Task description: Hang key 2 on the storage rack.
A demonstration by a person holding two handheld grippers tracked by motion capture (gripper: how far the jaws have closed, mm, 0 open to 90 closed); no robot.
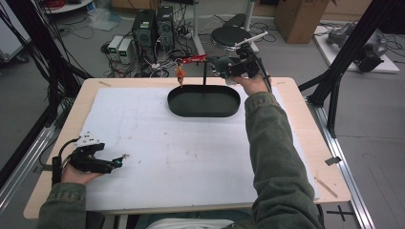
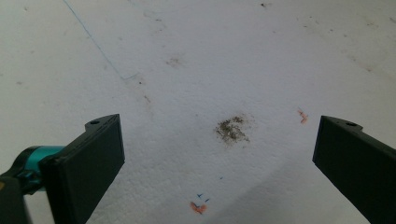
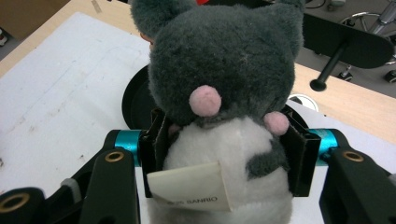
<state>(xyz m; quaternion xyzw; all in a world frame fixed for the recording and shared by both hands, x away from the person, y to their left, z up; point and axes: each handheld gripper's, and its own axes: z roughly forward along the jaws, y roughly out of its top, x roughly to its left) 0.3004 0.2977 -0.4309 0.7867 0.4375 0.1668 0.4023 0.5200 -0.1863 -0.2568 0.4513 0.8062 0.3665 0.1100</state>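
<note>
Right tool [image 3: 224,154] is clenched on a grey and white plush mouse [image 3: 224,84], its two black jaws pressing the toy's white belly from either side, just under the pink paws. A paper tag [image 3: 189,189] hangs from the front of the plush, between the jaws. In the high view the right tool [image 1: 228,67] holds the plush mouse [image 1: 220,64] in the air at the far edge of the bench [image 1: 305,157], above the far right end of a black oval tray [image 1: 177,106] and just beside it. The tray lies on a white foam sheet [image 1: 181,157] that covers most of the bench. A thin black post rises behind the tray and carries a red arm [image 1: 192,59], from which a small orange thing [image 1: 179,73] hangs above the tray's far left rim. The person's right sleeve [image 1: 272,157] stretches across the sheet toward the tool.

Left tool [image 1: 117,163] rests near the front left corner of the sheet, well apart from the tray and the plush. Its jaws stand wide and released, with nothing between them; in the left gripper view the left tool [image 2: 219,154] looks down on bare stained foam with a dark smudge [image 2: 231,129].
</note>
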